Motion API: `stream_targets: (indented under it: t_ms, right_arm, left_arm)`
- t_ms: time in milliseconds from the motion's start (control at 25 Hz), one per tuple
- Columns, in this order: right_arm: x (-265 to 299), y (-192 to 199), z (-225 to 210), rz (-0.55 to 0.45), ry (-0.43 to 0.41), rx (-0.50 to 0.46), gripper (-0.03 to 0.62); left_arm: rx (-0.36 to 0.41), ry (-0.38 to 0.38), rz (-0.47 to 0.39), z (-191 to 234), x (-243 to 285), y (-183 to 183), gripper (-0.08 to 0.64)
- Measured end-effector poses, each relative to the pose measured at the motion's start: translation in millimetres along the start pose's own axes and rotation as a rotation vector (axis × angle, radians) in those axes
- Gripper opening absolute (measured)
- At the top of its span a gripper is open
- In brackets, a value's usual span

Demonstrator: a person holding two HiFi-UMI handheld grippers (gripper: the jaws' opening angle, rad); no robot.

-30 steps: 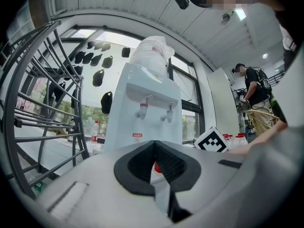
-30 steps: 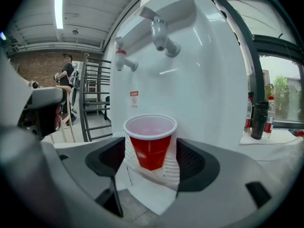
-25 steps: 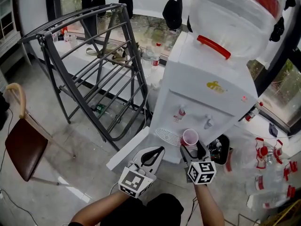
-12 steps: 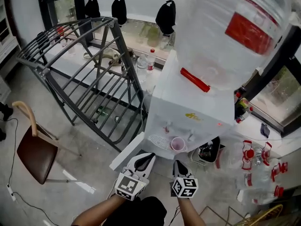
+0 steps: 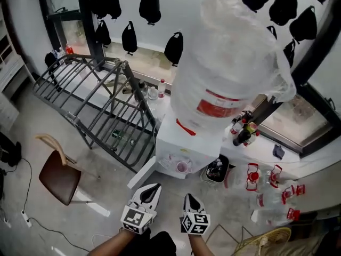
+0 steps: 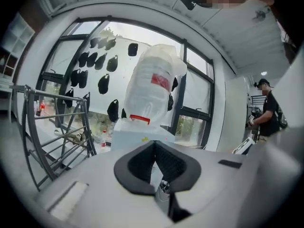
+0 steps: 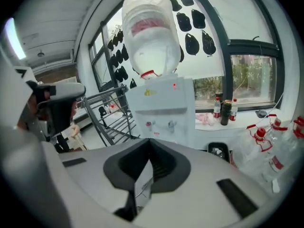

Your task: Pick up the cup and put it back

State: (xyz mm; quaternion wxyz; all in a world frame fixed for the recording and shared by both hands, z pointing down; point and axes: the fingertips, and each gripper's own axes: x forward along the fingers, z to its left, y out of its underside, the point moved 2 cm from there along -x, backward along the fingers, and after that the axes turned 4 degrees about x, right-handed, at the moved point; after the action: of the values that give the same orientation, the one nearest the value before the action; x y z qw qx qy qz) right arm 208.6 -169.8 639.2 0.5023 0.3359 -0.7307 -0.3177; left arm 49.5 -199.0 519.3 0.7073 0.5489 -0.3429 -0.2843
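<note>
- Currently we are holding both tools low, at six o'clock from the water dispenser (image 5: 184,143) and well apart from it.
- We are seeing the pink cup (image 5: 182,167) standing upright on the drip tray (image 5: 170,162) under the taps, at twelve o'clock from the right gripper (image 5: 189,199).
- We are keeping the right gripper's jaws pressed together with no cup between them. The left gripper (image 5: 151,190) is likewise closed and empty.
- We are judging the cup light and thin-walled, easy to crush or tip.
- We are favouring a gentle hold across its side wall near mid-height, keeping it upright. Whether it holds water we cannot tell.
</note>
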Motion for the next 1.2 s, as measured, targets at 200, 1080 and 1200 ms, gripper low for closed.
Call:
stream_targets:
  t_ms: [200,1080,1200]
  right_arm:
    - [-99.3,-75.4,40.0,-0.058,0.006,-0.019,-0.005]
    - [-331.2,-172.1,144.6,-0.289,0.009,-0.096,-0.005]
    - [-329.7,-167.9,148.8,-0.282,0.008,-0.098,-0.005]
  left_arm:
    - [-0.001,0.000,-0.011,-49.4,-48.9,-83.2,0.006]
    - [0.081,0.009,-0.106,-130.5,-184.7,-210.8,0.006]
    - [0.080,0.008,-0.106,-126.8,-188.9,-210.2,0.006]
